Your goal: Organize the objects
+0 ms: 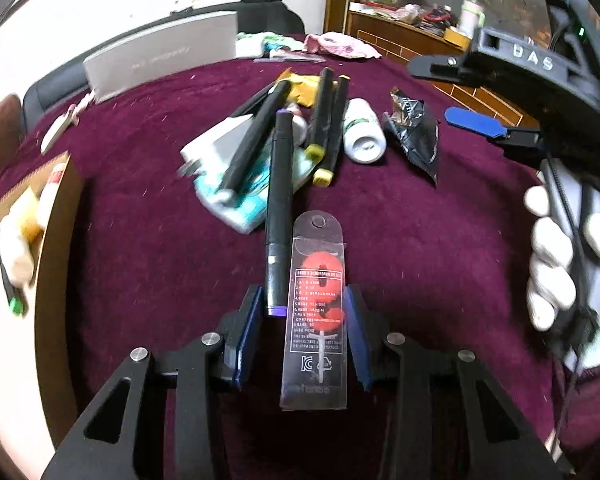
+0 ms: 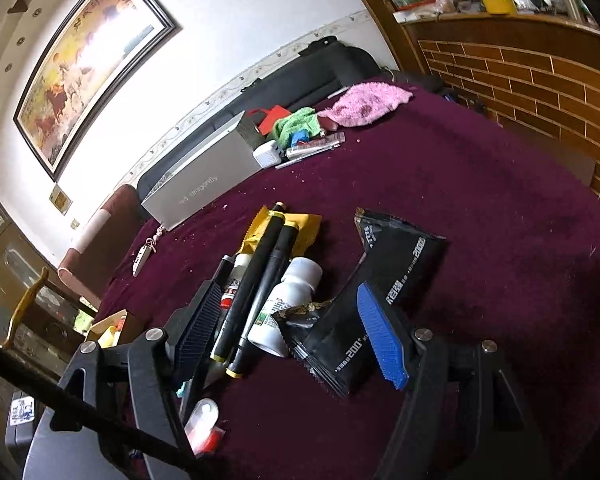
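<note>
— Purple cloth (image 1: pixel 440 240) is covering the whole table, and clutter is sitting in a heap at its middle. Which thing is the coming move turning on?

— Judging by the left view, the packet (image 1: pixel 317 308) with the red piece inside. It is lying between the fingers of the left gripper (image 1: pixel 305 334), long axis running straight ahead along them, toward the heap.

— Is the left gripper gripping it?

— Its pads are standing partly open, a little wider than the packet, with a gap showing on each side. So it is bracketing the packet rather than pinching it. A purple-capped marker (image 1: pixel 278 216) is lying just left of the packet, its near end by the left pad, so a squeeze is probably risking both.

— And the box?

— A cardboard box (image 1: pixel 56 216) is waiting left of the packet, already holding a tube and pens; that is likely the destination.

— What is the right gripper (image 2: pixel 296 328) doing?

— It is hovering wide open above the heap, holding nothing; the bottle (image 2: pixel 288 300) and two markers (image 2: pixel 256 288) are showing between its fingers, the black pouch (image 2: pixel 384 280) under its right finger. The left one is nearer the packet.
</note>
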`<state>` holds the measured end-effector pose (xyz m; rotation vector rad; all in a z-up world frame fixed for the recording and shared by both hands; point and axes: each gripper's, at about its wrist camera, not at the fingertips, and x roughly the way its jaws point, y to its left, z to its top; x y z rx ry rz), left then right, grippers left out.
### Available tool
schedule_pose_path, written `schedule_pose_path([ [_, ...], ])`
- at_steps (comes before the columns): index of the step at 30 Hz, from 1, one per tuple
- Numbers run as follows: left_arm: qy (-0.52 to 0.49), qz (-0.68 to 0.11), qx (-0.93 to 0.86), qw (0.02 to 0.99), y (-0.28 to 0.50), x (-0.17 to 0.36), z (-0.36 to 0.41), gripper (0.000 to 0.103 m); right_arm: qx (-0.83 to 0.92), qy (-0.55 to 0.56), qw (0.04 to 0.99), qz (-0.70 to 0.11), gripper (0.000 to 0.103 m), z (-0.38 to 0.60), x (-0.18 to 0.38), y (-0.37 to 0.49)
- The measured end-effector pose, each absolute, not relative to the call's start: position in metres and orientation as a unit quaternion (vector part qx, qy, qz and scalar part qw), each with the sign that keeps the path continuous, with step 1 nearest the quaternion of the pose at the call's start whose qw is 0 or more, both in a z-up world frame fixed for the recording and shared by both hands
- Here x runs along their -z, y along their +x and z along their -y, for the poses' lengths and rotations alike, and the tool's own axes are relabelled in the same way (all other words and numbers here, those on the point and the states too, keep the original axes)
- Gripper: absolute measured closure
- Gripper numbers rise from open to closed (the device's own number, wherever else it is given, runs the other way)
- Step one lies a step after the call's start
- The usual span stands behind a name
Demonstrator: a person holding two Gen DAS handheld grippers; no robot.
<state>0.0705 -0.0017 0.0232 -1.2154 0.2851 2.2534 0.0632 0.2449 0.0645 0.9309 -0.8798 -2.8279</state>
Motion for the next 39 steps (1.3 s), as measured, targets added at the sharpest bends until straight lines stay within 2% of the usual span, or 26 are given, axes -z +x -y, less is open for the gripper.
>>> schedule_pose_path([
  [7,-0.475,-0.094,-0.832,0.272,0.081,-0.022,0.020,0.063,0.908,0.311,0.019,0.280,0.033,-0.239,-0.061,0.061],
  [9,-0.474,-0.097,-0.832,0.272,0.079,-0.022,0.010,0.050,0.909,0.313,0.015,0.274,0.033,-0.237,-0.060,0.060],
  [10,-0.473,-0.099,-0.831,0.275,0.079,-0.022,0.005,0.039,0.910,0.312,0.012,0.271,0.033,-0.237,-0.060,0.060],
  [11,-0.470,-0.103,-0.832,0.275,0.080,-0.021,-0.002,0.035,0.912,0.311,0.010,0.269,0.033,-0.236,-0.060,0.060],
  [14,-0.467,-0.106,-0.828,0.291,0.088,-0.021,-0.010,0.035,0.913,0.311,0.005,0.264,0.033,-0.236,-0.060,0.060],
  [16,-0.476,-0.067,-0.816,0.323,0.091,-0.025,-0.003,0.035,0.912,0.315,0.005,0.261,0.033,-0.235,-0.058,0.059],
  [22,-0.483,-0.013,-0.827,0.287,0.072,-0.036,0.028,0.036,0.909,0.334,0.012,0.248,0.033,-0.228,-0.057,0.058],
  [24,-0.482,-0.011,-0.828,0.286,0.062,-0.037,0.028,0.038,0.910,0.337,0.019,0.242,0.033,-0.225,-0.060,0.070],
  [25,-0.481,-0.020,-0.829,0.284,0.059,-0.038,0.025,0.047,0.910,0.338,0.020,0.238,0.033,-0.223,-0.061,0.075],
  [26,-0.481,-0.032,-0.829,0.284,0.052,-0.036,0.020,0.062,0.910,0.342,0.021,0.232,0.033,-0.221,-0.061,0.083],
  [28,-0.494,-0.034,-0.820,0.288,0.039,-0.029,0.010,0.075,0.910,0.346,0.019,0.227,0.033,-0.220,-0.061,0.092],
  [29,-0.498,-0.029,-0.818,0.285,0.034,-0.026,0.006,0.078,0.910,0.348,0.016,0.225,0.033,-0.220,-0.061,0.097],
  [34,-0.483,-0.054,-0.834,0.261,0.017,-0.023,-0.016,0.082,0.910,0.352,0.010,0.220,0.032,-0.223,-0.066,0.112],
  [37,-0.465,-0.108,-0.841,0.254,0.024,-0.022,-0.028,0.082,0.908,0.361,0.023,0.210,0.032,-0.215,-0.067,0.114],
  [39,-0.463,-0.102,-0.840,0.263,0.028,-0.022,-0.023,0.084,0.905,0.373,0.040,0.199,0.032,-0.204,-0.066,0.117],
])
